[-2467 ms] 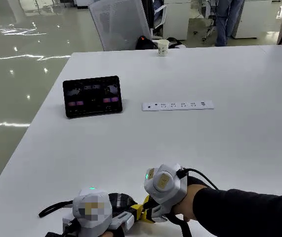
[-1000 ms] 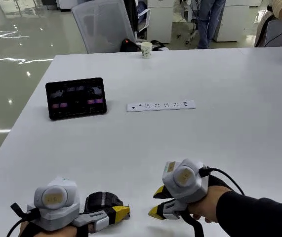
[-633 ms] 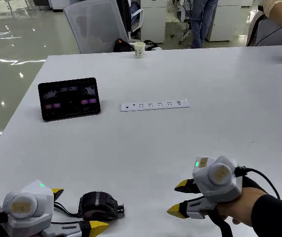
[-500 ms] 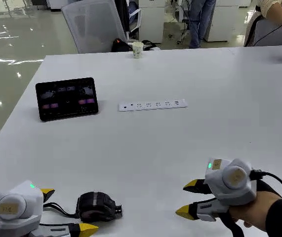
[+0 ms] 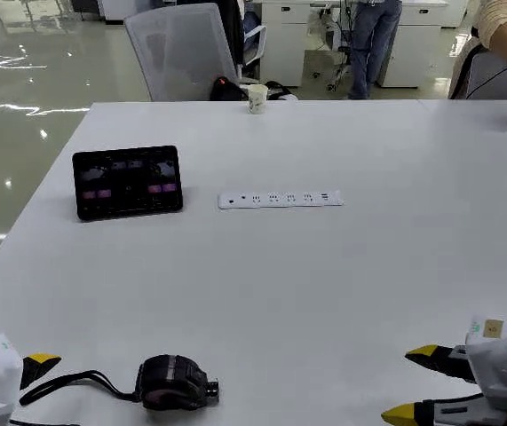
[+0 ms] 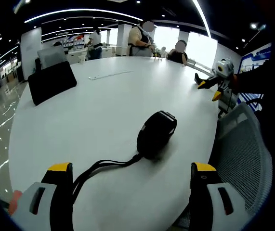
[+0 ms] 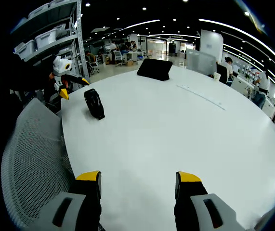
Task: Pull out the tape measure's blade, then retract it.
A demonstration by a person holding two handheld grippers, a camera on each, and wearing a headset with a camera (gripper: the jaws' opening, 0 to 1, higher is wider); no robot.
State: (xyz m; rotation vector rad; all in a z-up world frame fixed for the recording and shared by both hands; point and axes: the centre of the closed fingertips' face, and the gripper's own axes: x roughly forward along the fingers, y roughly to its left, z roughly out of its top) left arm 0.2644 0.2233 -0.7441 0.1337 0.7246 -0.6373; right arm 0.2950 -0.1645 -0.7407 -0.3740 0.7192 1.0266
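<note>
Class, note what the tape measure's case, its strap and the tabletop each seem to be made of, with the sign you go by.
Tape measure case: black with a dull sheen, probably moulded plastic, perhaps rubber-coated. Strap: thin, black, lying in slack curves, likely woven cord. Tabletop: smooth, white, faint glare, probably laminate; unsure.

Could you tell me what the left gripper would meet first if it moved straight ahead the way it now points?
Most likely the wrist strap lying ahead of the left gripper's open jaws, then the tape measure itself; depth is uncertain.
</note>
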